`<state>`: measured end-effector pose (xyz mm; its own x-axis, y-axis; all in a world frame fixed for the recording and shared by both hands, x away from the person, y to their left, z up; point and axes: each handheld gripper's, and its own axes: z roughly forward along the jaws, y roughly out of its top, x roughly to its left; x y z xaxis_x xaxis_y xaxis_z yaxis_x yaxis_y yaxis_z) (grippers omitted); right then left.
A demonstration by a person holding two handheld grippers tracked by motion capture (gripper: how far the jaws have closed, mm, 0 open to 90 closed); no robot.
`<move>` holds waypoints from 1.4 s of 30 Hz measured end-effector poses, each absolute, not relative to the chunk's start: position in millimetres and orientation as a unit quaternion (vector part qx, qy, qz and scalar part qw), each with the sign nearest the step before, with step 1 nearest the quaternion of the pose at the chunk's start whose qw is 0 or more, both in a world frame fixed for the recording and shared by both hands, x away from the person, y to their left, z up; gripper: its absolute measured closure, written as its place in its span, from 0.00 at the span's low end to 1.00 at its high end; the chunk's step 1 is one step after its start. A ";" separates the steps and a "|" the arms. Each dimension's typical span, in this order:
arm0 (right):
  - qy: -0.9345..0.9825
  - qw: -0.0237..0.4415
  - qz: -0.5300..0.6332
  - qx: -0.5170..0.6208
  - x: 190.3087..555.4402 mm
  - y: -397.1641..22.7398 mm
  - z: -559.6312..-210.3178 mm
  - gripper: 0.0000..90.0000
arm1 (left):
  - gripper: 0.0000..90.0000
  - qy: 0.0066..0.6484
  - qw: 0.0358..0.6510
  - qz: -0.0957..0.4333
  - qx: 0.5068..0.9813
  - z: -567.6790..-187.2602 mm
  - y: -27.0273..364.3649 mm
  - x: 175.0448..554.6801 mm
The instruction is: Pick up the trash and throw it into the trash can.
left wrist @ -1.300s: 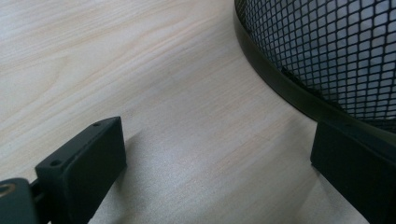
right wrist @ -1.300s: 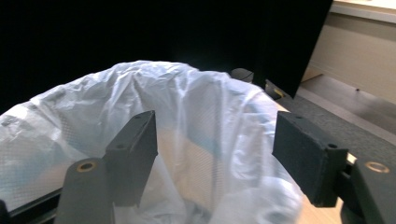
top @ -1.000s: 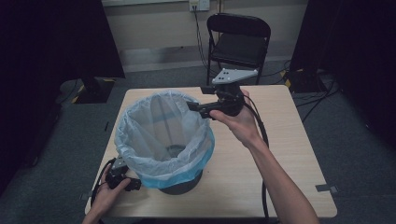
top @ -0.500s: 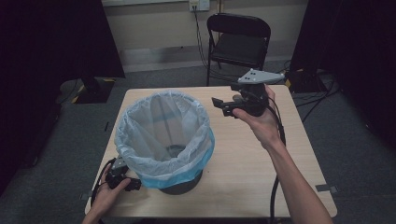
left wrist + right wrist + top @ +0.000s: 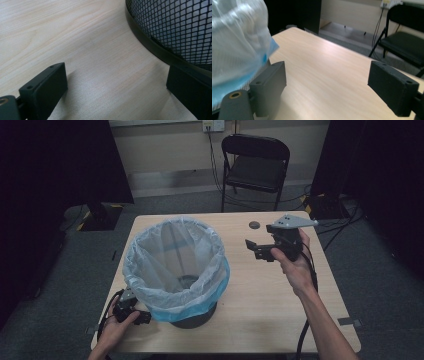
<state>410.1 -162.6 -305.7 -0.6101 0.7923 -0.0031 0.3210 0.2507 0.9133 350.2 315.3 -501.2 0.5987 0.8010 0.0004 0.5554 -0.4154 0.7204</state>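
- The tabletop (image 5: pixel 260 295) carries a mesh bin (image 5: pixel 192 312) on its left half, toward the near edge.
- A bag liner (image 5: pixel 172 265) sits inside the bin, folded out over its rim.
- The left gripper (image 5: pixel 131 309) rests at the near-left corner, just beside the bin base (image 5: pixel 150 47), its fingers (image 5: pixel 45 92) spread apart on the tabletop.
- The right gripper (image 5: pixel 262 249) hangs above the right half, to the right of the bin and apart from it, fingers (image 5: pixel 393 87) spread.
- A folding chair (image 5: pixel 255 167) stands on the floor behind the far edge.
- A wall outlet (image 5: pixel 212 125) sits behind the chair.
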 end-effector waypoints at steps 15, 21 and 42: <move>0.745 0.252 0.440 0.433 387.2 -186.5 -370.8 0.16 | 0.03 0.414 0.348 0.176 0.822 -501.0 314.7 350.1; 0.749 0.230 0.421 0.456 376.3 -197.1 -405.4 0.16 | 0.02 0.419 0.345 0.178 0.821 -500.8 313.2 349.2; 0.769 0.217 0.337 0.498 368.3 -222.3 -485.1 0.16 | 0.02 0.422 0.346 0.179 0.819 -501.0 312.5 348.6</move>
